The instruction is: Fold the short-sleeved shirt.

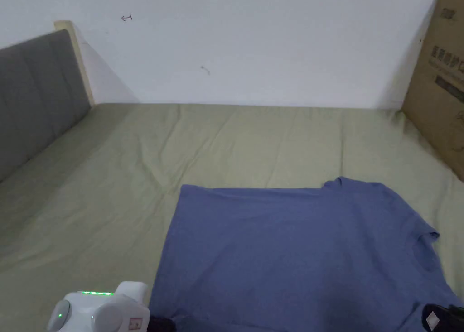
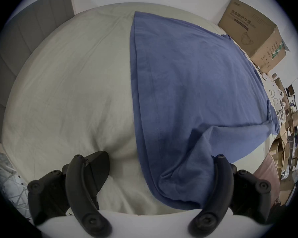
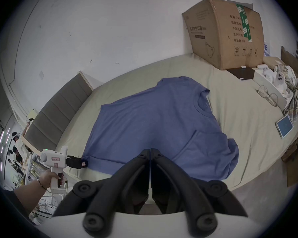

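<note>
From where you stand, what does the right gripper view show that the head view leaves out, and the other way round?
Right gripper view: the right gripper with its jaws closed together, eyeglasses, a tablet near the bed's edge, the shirt's neckline, and a hand holding the left gripper at the hem corner.
Head view: the green lights on top of the left gripper's white body.
Both: the blue shirt spread on the green sheet, the cardboard box and the grey headboard.
</note>
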